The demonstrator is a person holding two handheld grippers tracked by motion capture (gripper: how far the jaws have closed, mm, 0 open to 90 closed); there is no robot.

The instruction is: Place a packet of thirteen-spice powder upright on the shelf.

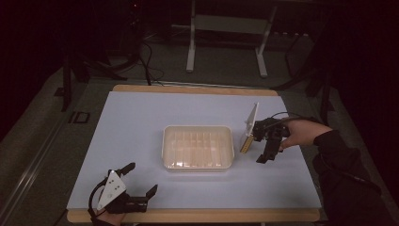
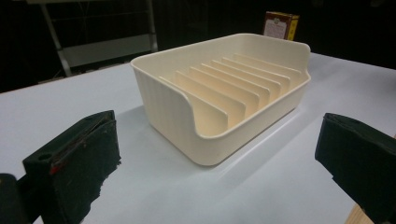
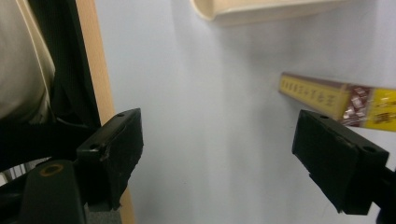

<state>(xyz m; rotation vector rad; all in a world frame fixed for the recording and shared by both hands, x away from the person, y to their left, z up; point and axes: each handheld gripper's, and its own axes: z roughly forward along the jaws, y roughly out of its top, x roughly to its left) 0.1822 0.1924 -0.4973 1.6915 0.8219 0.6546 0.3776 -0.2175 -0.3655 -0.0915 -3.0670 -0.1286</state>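
Black left tongs (image 1: 142,178) and right tongs (image 3: 219,163) both gape wide, empty, touching nothing.

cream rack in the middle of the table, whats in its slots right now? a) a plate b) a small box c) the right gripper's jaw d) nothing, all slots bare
d: the cream rack shows only bare dividers in the left gripper view, and the small box stands on the table beside it, by the open right gripper.

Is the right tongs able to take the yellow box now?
Probably yes. The right tongs are open beside the yellow box, on the side away from the cream rack, with only bare table between.
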